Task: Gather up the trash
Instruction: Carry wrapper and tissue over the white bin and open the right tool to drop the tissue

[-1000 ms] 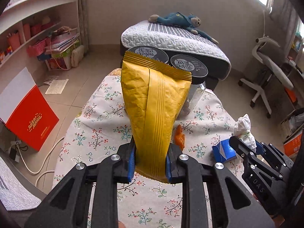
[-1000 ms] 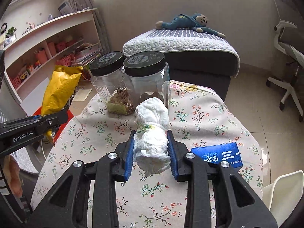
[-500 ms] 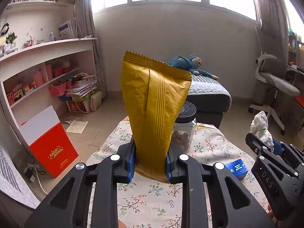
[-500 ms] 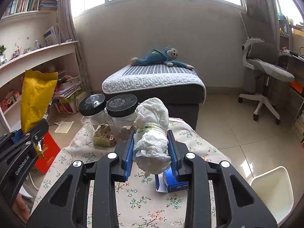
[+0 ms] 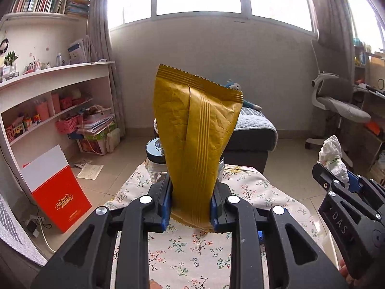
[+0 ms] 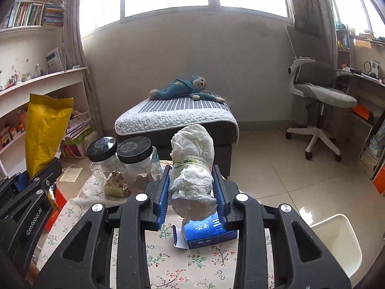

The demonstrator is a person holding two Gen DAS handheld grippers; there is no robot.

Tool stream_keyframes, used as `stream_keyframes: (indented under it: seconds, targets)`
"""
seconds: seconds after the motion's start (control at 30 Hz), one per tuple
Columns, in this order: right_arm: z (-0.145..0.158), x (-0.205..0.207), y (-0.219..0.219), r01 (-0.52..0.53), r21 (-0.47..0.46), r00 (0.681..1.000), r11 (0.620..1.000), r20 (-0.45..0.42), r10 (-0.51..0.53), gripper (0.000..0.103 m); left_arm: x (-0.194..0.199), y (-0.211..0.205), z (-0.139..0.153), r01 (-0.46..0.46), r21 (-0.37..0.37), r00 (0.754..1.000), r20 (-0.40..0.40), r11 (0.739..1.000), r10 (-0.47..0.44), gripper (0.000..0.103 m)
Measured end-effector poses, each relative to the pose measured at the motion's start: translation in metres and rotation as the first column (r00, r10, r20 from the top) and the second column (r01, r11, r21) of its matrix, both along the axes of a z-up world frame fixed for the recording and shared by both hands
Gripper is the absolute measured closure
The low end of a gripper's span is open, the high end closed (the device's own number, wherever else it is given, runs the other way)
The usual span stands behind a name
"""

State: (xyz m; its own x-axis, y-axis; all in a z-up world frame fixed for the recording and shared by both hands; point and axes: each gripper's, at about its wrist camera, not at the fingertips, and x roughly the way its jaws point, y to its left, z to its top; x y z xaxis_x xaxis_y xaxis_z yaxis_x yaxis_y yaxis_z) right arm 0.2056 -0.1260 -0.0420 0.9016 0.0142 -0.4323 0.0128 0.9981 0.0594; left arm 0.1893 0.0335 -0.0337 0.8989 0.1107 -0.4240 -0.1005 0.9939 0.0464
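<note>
left gripper [image 5: 191,203]: clamped on the yellow snack bag [image 5: 196,142], held above the floral table [image 5: 182,252]
right gripper [image 6: 191,190]: squeezing a white tissue wad [image 6: 192,166] over that table
right view only: blue box [image 6: 208,231] on the table (hidden in the left view), two black-lidded jars [image 6: 125,154] behind

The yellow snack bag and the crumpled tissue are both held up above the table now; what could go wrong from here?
1. The left gripper pinches the yellow snack bag only near its bottom edge, so the tall bag may sway or slip out.
2. The crumpled tissue is soft; the right gripper could lose part of it.
3. The blue box lies on the table just below the tissue, and two jars stand nearby; a low move might knock them.
</note>
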Motion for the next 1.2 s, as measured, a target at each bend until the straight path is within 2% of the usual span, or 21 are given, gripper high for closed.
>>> stream_keyframes:
  seconds: [0.4,0.8,1.03,1.2]
  targets:
    - [0.010,-0.019,-0.035,0.059,-0.008,0.998,0.998,0.035,-0.058,0.072,-0.010,-0.043,0.007,0.094,0.002,0.995,0.022,0.996,-0.094,0.078]
    - [0.015,-0.043,-0.094,0.159,0.004,0.987,0.987,0.039,-0.159,0.072,-0.024,-0.102,0.012,0.198,-0.002,0.979,0.043,0.980,-0.197,0.078]
    - [0.012,-0.057,-0.140,0.254,0.001,0.967,0.967,0.032,-0.254,0.071,-0.028,-0.139,0.005,0.261,-0.023,0.965,0.016,0.965,-0.261,0.078]
    - [-0.002,-0.063,-0.184,0.340,-0.020,0.940,0.940,-0.020,-0.340,0.071,-0.031,-0.172,0.000,0.316,-0.018,0.949,-0.005,0.949,-0.316,0.078]
